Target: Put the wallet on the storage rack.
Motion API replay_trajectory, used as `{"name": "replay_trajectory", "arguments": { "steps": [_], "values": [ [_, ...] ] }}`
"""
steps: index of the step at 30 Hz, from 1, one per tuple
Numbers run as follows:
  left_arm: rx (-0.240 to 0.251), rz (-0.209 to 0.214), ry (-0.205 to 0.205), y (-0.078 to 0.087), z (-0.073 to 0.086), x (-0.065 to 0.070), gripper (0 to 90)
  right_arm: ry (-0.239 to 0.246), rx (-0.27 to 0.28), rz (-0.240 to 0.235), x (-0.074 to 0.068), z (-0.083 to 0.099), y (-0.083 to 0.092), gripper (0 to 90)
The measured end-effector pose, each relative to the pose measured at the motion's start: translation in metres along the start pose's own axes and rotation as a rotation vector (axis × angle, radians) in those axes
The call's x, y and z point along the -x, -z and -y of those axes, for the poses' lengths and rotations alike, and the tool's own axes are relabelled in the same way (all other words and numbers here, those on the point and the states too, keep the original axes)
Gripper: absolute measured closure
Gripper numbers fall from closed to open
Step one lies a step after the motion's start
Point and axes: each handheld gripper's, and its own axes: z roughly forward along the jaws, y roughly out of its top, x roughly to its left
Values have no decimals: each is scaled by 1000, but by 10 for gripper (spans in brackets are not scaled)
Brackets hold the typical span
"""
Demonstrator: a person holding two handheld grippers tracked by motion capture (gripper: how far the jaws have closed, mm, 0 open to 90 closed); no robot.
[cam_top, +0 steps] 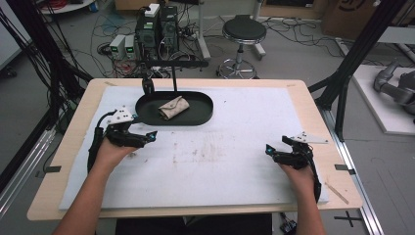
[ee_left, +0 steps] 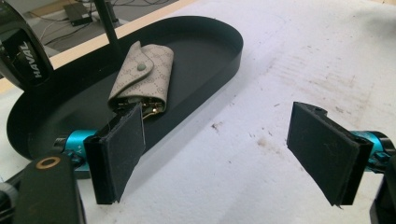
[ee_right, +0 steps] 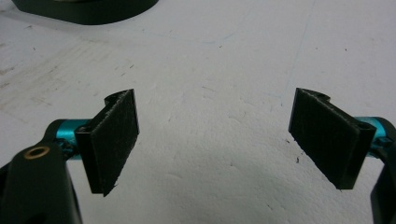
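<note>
A black oval tray [cam_top: 200, 116] [ee_left: 219, 56] lies at the back middle of the white mat. Inside it rests a beige patterned key pouch [cam_top: 173, 107] [ee_left: 144, 74] with a snap flap. My left gripper [cam_top: 149, 137] [ee_left: 219, 154] hovers just in front of the tray's left end, open, nothing between its pads. My right gripper [cam_top: 269, 150] [ee_right: 215, 140] sits low over the mat at the right, open and empty, pointing left.
A black car key fob [cam_top: 147, 86] [ee_left: 21, 51] stands at the tray's far left rim beside a thin black post [cam_top: 173, 78]. The stained white mat [cam_top: 220, 156] covers the wooden table [cam_top: 68, 127]. A stool [cam_top: 243, 32] and cabled electronics stand beyond the table.
</note>
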Motion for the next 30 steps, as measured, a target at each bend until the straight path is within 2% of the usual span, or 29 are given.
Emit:
{"name": "replay_trajectory", "arguments": {
  "steps": [5,7,9,12,17,25,30],
  "values": [
    [7,10,15,3,15,10,191,1,2,0,0,0,0,164],
    [-2,5,6,3,20,15,191,0,4,2,0,0,-1,164],
    [15,14,20,5,24,18,191,-1,7,1,0,0,-1,164],
    [43,16,17,8,29,23,190,-2,6,-2,0,-1,-1,164],
    [78,7,-7,11,36,19,189,6,4,-2,0,0,-1,164],
    [78,-7,28,16,43,8,189,23,-7,2,-2,-2,-6,164],
    [64,-12,35,16,44,7,189,20,-10,6,-4,-4,-6,163]
  ]
}}
